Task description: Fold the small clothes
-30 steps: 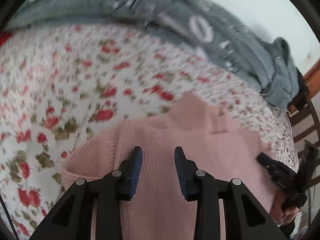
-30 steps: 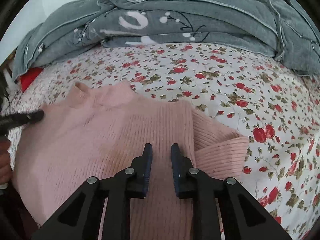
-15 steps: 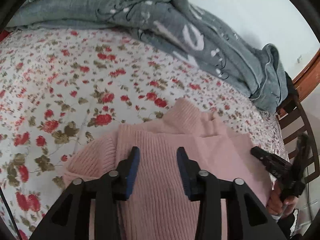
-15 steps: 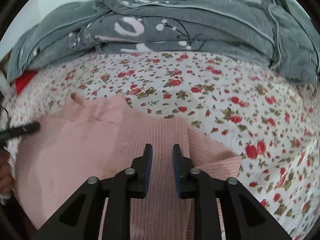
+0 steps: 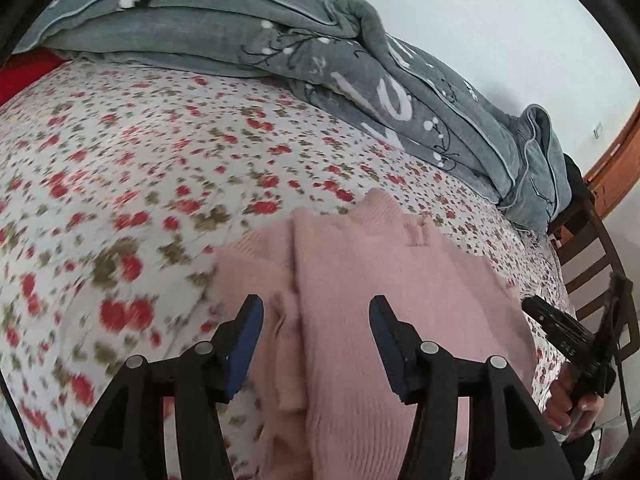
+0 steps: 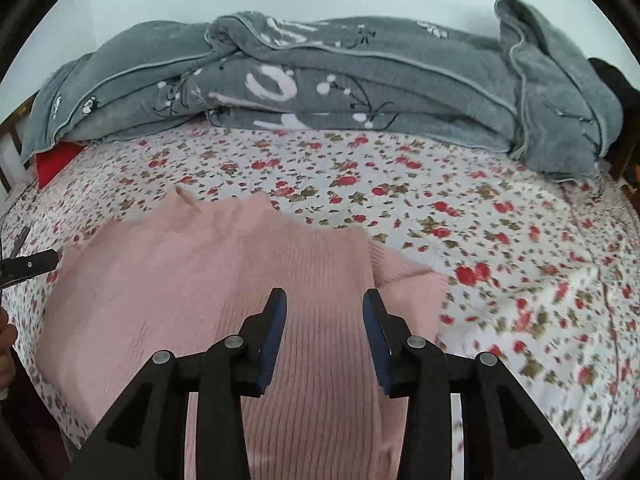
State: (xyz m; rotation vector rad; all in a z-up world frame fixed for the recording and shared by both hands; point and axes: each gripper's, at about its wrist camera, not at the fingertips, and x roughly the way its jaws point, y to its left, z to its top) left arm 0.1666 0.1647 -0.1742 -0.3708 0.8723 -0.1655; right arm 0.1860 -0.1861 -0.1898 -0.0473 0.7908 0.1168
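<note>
Bed surface: a white quilted bedspread printed with small red flowers and olive leaves point(image 6: 500, 216), seen from both wrist cameras and partly motion-blurred near the lower edges. A rumpled grey plush blanket with white lettering and pale piping point(image 6: 360, 92) is heaped along the far side of the bed, against a plain pale wall point(image 5: 480, 20). A red fabric item point(image 6: 54, 160) shows under the blanket's end. Beyond the bed's corner, in the left wrist view, stand a dark wooden slatted chair back point(image 5: 592, 256) and a brown wooden frame point(image 5: 616, 160).

Task item: a pink ribbed-knit sweater point(image 6: 224, 272) lies flat on the bedspread near its front edge, collar toward the blanket, with one sleeve point(image 6: 408, 280) folded in beside the body.

Left gripper point(image 5: 316, 314): jaws spread wide, holding nothing, poised over the sweater's side edge where a folded layer runs.

Right gripper point(image 6: 325, 306): jaws likewise parted and empty, above the ribbed body just beside the folded sleeve. Whether either gripper's fingertips touch the knit cannot be told.
</note>
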